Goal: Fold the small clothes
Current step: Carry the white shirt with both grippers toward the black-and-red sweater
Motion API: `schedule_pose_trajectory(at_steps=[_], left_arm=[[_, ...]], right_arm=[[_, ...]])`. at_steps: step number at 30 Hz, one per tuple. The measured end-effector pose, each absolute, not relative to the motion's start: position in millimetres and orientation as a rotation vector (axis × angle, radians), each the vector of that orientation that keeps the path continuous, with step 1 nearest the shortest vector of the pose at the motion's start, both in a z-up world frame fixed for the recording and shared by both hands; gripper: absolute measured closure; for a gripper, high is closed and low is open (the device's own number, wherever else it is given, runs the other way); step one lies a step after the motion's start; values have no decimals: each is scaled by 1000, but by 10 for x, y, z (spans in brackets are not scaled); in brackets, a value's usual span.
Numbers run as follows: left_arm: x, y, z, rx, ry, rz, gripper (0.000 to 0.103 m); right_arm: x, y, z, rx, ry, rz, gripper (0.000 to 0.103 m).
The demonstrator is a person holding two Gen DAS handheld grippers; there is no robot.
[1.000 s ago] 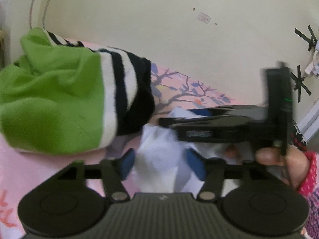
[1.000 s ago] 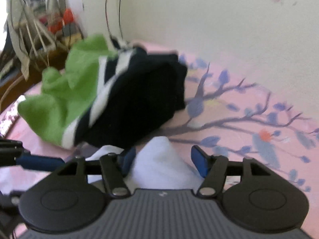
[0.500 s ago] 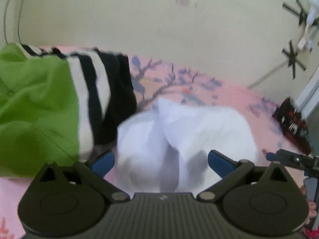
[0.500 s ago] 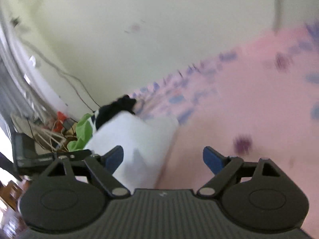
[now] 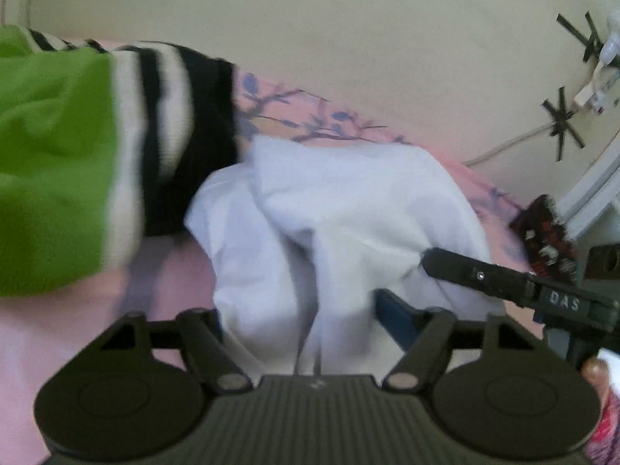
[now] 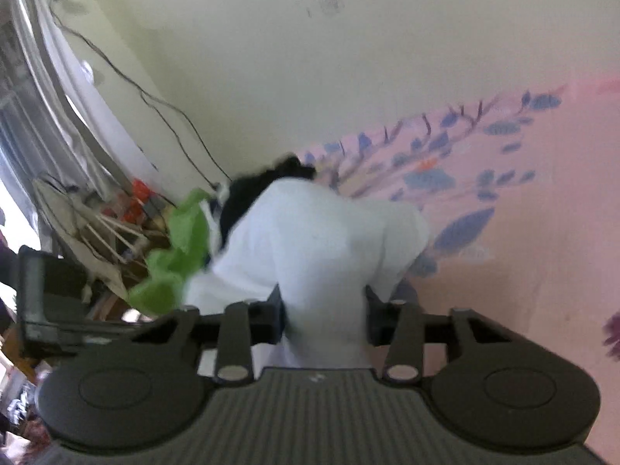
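Pink bedsheet with blue branch print [image 6: 542,232] lies under your work, against a cream wall. Your right gripper [image 6: 323,319] has just been closing and pinches the crumpled white cloth garment [image 6: 325,248]. Your left gripper [image 5: 298,317], also closing, straddles its near end [image 5: 310,232] without clearly pressing; beyond lies a green, black-and-white striped garment [image 5: 97,147].

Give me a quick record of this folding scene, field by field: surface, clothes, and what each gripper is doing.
surface: pink sheet with blue branch print
garment being worked: white cloth, bunched
other garment: green top with black and white stripes, beside the white cloth
left gripper: jaws just closing, white cloth between them
right gripper: jaws just closed, pinching the white cloth
background: cream wall
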State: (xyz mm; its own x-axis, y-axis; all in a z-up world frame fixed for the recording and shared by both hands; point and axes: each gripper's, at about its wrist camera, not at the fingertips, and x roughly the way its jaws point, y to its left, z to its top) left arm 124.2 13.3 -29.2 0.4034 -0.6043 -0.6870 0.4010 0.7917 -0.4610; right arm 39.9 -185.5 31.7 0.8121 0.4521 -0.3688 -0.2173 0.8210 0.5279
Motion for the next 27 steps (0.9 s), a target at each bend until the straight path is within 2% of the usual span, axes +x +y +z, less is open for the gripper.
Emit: schedule_pose_trajectory(at_steps=[4,13,14,16,17,21,23,25,27], left_arm=[[1225,-566,28,-175,925,-805,31],[1337,-3266,790,-68,815,-1175,29],[1345,-3601,792,-64,806,-1192,26],[1387,-4106,727,-66,812,-1199,9],[1411,-4345,648,-61,817,-1180,6],[1505,-5029,83,43,946,-1044,8],[1523,-5093,-148,43,997,-1034,4],[1525,-5006,-209,15,1003,-1032,2],[1511,-4874,-172,5,1006,-1030,3]], right_arm=[[11,-2266,601,407,376,289,70],[-828,-4248,1220,355,122,-133,70],[-870,-4452,1231,359,109,-176,69],[-881,-4845,1186,369,104,-263,69],[-859,-5047,1103,381,110,-323,68],[-631,-5708,488,542,266,-521,63],[-678,-5729,380,537,222,-503,62],[-668,-5611,402,478,233,-518,57],[-661,-5514,434,450,246,-532,45]])
